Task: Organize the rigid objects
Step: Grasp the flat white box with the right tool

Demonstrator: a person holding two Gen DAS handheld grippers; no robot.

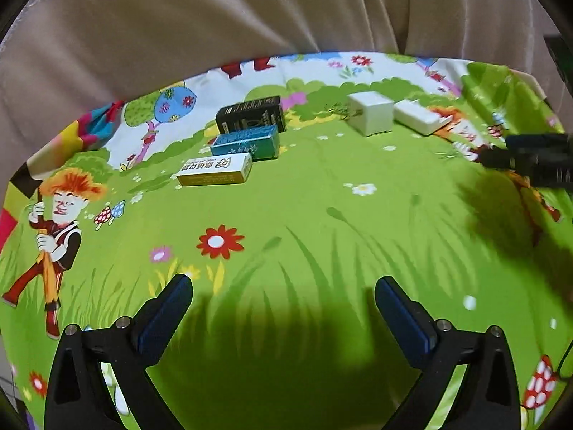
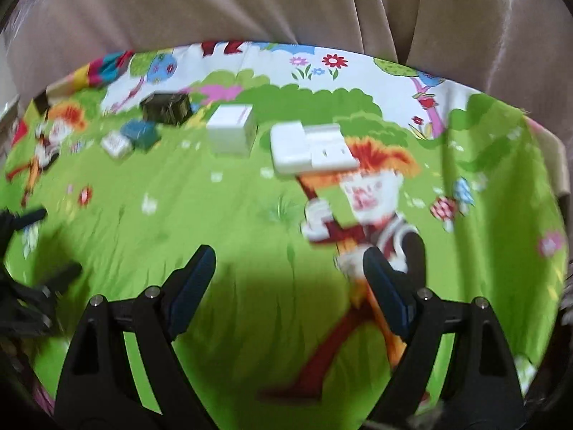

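Three small boxes lie side by side at the far left of the cartoon-printed cloth: a black box [image 1: 250, 114], a teal box [image 1: 245, 145] and a white-and-yellow box [image 1: 215, 169]. To their right stand a white cube adapter [image 1: 370, 113] and a flat white charger [image 1: 419, 116]. My left gripper [image 1: 283, 299] hangs open over bare green cloth, well short of the boxes. My right gripper [image 2: 288, 272] is open too and holds nothing; the flat white charger [image 2: 308, 148] and cube adapter [image 2: 232, 130] lie ahead of it. The right wrist view is blurred.
The green cloth [image 1: 322, 222] covers a table that ends at a beige curtain [image 1: 215, 18] behind. The right gripper's black fingers [image 1: 537, 159] show at the right edge of the left view; the left gripper's fingers [image 2: 28, 283] show at the left edge of the right view.
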